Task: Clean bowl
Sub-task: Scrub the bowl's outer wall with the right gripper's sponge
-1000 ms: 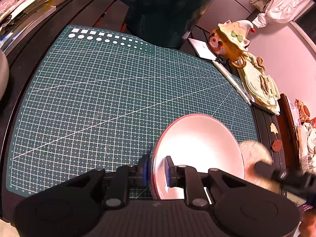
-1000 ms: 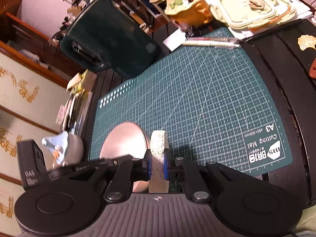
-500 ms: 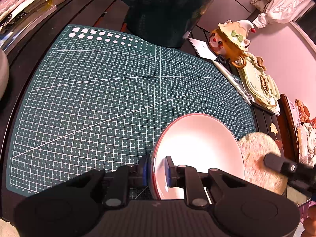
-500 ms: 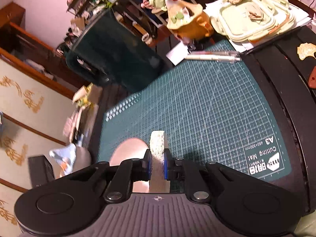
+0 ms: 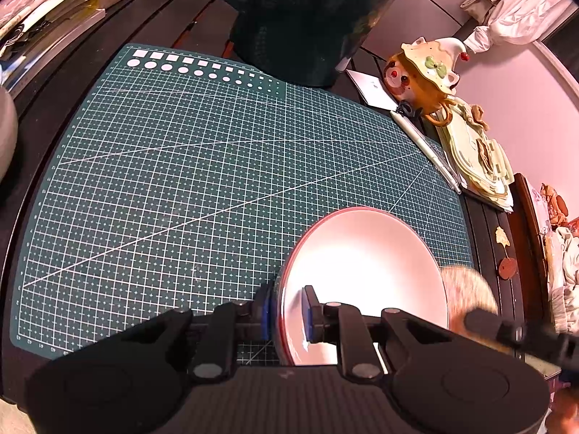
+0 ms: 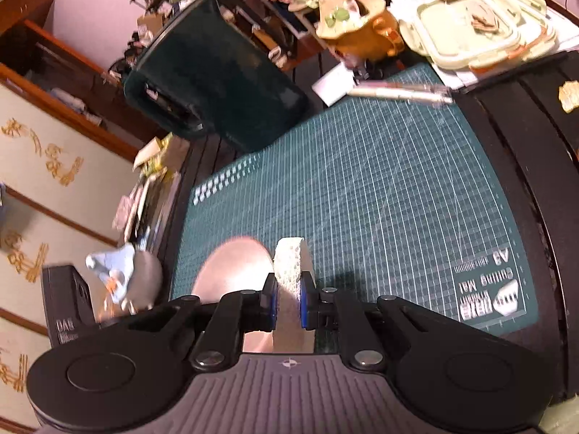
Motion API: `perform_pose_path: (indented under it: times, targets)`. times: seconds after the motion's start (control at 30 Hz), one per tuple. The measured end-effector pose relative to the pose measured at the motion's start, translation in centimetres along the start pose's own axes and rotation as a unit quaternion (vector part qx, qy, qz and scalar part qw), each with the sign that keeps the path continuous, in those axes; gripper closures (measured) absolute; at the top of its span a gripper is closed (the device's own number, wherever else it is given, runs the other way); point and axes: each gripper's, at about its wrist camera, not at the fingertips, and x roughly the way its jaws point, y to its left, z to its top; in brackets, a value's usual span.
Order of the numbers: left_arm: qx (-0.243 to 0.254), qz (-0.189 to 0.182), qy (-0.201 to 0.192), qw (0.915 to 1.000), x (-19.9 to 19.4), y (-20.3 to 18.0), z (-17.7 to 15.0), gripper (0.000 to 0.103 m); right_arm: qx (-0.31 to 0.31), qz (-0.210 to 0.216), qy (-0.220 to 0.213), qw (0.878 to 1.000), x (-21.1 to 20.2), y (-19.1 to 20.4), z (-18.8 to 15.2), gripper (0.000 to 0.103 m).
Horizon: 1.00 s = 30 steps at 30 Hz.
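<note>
Bowl (image 5: 365, 264) rim pinched, left gripper (image 5: 287, 313) | sponge (image 6: 289, 264) clamped, right gripper (image 6: 288, 302)

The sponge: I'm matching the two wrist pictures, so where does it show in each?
Left wrist view: the sponge is a blurred round shape at lower right, beside the bowl.
Right wrist view: it stands edge-on at bottom centre, clamped in the right claw.
Shared landmark: the green cutting mat.
</note>
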Motion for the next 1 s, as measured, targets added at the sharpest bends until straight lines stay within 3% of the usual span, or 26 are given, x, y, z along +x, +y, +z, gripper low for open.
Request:
perform_pose_path:
  times: [0.07,0.27,0.53,0.63,0.8,1.0]
  targets:
    - [0.004,0.003,-0.005,1.0,0.1,-0.2,0.1,0.088,-0.015,0.001,0.007,1.0,-0.2,0.2,-0.3,0.092]
    - [0.007,-0.003,-0.025,0.9997,0.4,-0.1,0.6,0.083,-0.002,-0.01,-0.034,0.999,0.3,0.1,0.8,0.092]
    - [-0.018,-0.025,-0.035,0.9989,0.4,0.8,1.1,0.084,-0.036,-0.008,0.015,0.999,0.4,-0.1,-0.4,0.092]
    - [-0.018,-0.009,-0.034,0.9992,-0.4,0.7,1.2,0.084,-0.052,-0.03,-0.003,0.998,0.1,0.4,-0.4,0.092]
    - [-0.025,-0.031,-0.022,0.999,-2.2,1.1,0.2,0.078,-0.053,-0.031,-0.004,0.998,0.7,0.6,0.0,0.092]
    - [-0.027,-0.018,-0.003,0.9995,-2.3,1.2,-1.1,0.077,-0.045,-0.033,-0.02,0.998,1.4,0.6,0.7,0.092]
